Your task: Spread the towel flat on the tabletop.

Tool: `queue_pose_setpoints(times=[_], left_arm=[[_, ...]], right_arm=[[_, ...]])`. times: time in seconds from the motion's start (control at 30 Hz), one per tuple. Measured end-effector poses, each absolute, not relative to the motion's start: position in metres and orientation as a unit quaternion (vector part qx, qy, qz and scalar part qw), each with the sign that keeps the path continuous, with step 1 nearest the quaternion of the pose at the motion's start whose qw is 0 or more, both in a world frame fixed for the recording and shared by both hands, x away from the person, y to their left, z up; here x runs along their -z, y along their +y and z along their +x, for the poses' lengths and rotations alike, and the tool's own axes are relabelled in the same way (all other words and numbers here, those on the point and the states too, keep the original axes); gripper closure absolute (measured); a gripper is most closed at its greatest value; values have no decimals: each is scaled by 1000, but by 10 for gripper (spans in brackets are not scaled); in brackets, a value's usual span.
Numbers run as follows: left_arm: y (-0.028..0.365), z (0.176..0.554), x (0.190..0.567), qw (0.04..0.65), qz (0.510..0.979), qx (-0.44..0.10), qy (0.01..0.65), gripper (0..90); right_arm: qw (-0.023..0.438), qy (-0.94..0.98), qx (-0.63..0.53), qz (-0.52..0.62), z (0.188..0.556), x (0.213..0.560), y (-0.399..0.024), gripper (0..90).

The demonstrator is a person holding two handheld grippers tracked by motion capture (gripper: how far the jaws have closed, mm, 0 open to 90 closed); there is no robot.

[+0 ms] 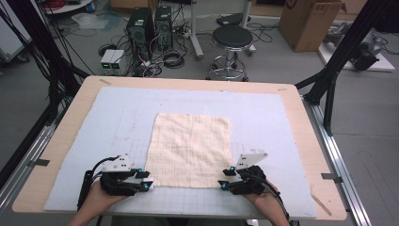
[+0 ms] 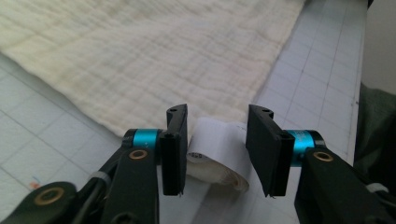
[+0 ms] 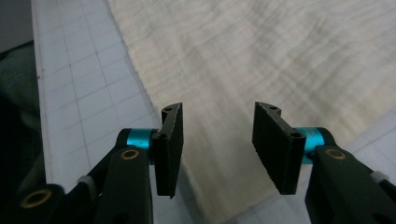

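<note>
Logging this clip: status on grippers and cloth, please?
Left gripper open, astride the cloth's tagged corner. Right gripper open over the other near corner. Cream cloth flat on mat. Nothing obstructing.

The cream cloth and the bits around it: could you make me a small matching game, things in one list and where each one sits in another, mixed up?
Things:
1. cream cloth
2. white label
3. left gripper
4. right gripper

Places:
A. at the cloth's near left corner, jaws apart
B. spread flat on the gridded mat
C. at the cloth's near right corner, jaws apart
D. on the cloth's corner, between the left gripper's jaws

Pairs: 1-B, 2-D, 3-A, 4-C
</note>
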State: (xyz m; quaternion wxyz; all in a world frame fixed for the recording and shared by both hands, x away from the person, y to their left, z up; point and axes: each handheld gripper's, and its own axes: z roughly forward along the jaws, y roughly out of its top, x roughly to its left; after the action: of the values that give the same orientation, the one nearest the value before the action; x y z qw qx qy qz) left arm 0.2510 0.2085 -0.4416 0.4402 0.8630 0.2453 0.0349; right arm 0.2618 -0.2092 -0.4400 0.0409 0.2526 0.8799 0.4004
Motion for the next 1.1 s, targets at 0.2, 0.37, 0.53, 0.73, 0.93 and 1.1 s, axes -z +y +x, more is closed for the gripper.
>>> queue_pose_setpoints(times=[0.2,0.37,0.53,0.73,0.93,1.1], left_arm=[[206,250,444,434,869,-32,237,727],[206,249,443,436,870,-37,228,850],[207,242,439,445,868,-36,219,869],[210,236,437,446,868,-37,213,869],[217,231,436,451,864,-43,220,873],[220,226,435,457,862,-42,218,874]], right_arm=[[54,885,-389,250,265,441,-208,689],[59,885,-387,251,266,441,-208,868],[48,886,-385,253,262,440,-207,887],[40,886,-391,247,254,438,-207,887],[37,886,-394,244,249,436,-208,887],[30,884,-400,241,243,435,-209,887]])
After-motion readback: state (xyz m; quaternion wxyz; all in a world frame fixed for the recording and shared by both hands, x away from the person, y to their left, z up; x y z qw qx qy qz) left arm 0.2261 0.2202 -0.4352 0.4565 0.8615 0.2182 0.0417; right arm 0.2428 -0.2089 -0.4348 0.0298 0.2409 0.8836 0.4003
